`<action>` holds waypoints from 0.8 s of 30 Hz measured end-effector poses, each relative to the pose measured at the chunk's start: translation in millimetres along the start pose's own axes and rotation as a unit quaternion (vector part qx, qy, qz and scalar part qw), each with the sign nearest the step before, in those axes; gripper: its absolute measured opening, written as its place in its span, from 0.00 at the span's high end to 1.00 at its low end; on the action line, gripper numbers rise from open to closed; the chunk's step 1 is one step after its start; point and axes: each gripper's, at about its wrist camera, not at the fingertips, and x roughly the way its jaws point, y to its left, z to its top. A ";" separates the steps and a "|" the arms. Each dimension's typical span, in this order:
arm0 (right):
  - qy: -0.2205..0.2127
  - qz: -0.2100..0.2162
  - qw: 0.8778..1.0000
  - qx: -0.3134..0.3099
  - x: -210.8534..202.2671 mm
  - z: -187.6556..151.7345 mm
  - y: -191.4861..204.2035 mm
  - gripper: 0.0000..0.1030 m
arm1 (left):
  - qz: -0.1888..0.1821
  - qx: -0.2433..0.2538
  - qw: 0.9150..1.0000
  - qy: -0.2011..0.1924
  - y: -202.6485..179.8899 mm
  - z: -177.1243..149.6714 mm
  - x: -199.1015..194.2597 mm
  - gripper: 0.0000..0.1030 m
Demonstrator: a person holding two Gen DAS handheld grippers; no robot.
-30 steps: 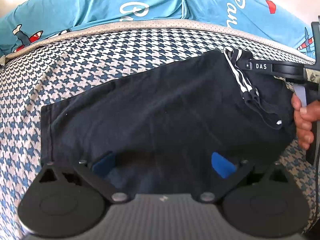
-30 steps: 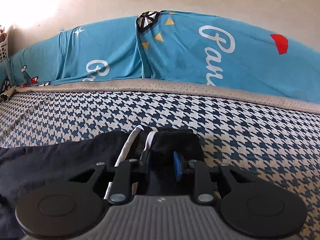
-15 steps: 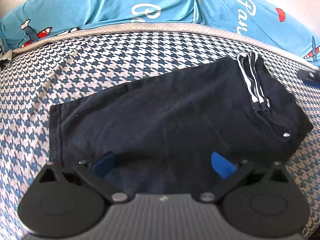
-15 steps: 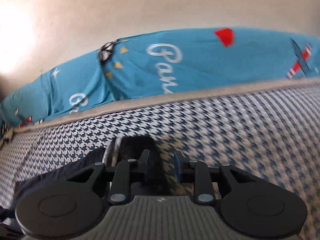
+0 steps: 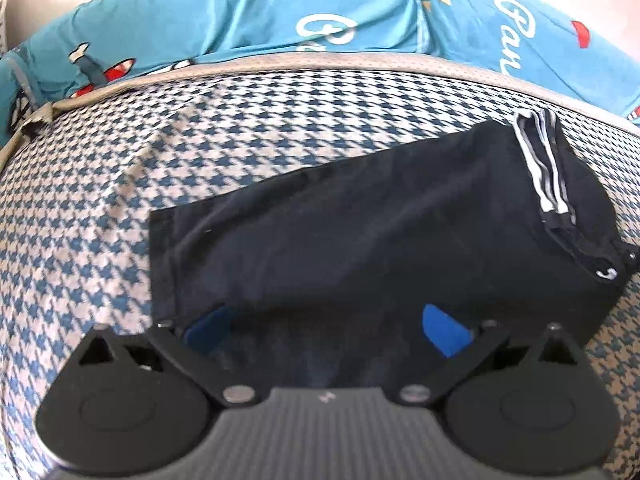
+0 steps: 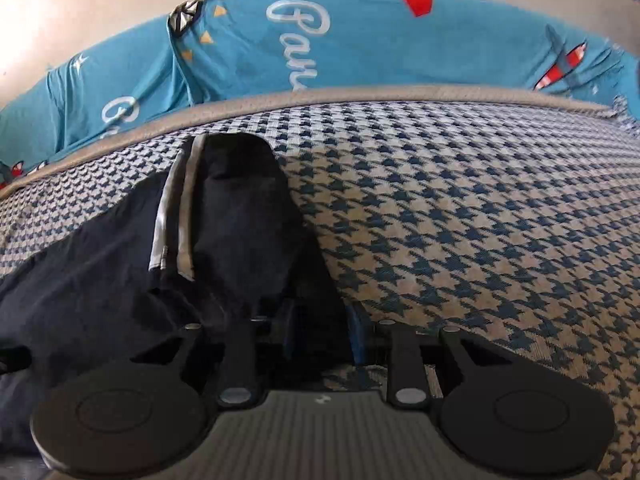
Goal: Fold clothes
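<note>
Black fabric, a folded pair of shorts with white side stripes, lay flat on a houndstooth-patterned bed directly ahead of both claws. The left claw stood spread wide, its blue pads hovering at the near edge of the garment with nothing pinched between them. The right claw sat at the striped end of the shorts, its pads drawn near together, with dark cloth in the narrow gap; whether they truly pressed on that cloth could not be told. Beyond both claws, past the grey piping of the mattress edge, a turquoise cover printed with white script and red aeroplanes ran along the pale wall.
</note>
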 end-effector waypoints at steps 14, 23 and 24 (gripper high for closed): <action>-0.074 0.008 0.997 0.003 -56.0 -37.7 22.9 0.72 | -0.001 -0.053 0.999 0.001 56.1 -11.2 -14.0 0.00; -0.047 0.143 0.986 -0.078 -87.0 -76.8 82.1 0.72 | -0.021 -0.073 0.997 0.017 76.4 -18.5 -22.3 0.00; -0.045 0.154 0.983 -0.091 -90.5 -80.9 90.0 0.72 | -0.023 -0.074 0.997 0.018 78.2 -19.1 -23.4 0.00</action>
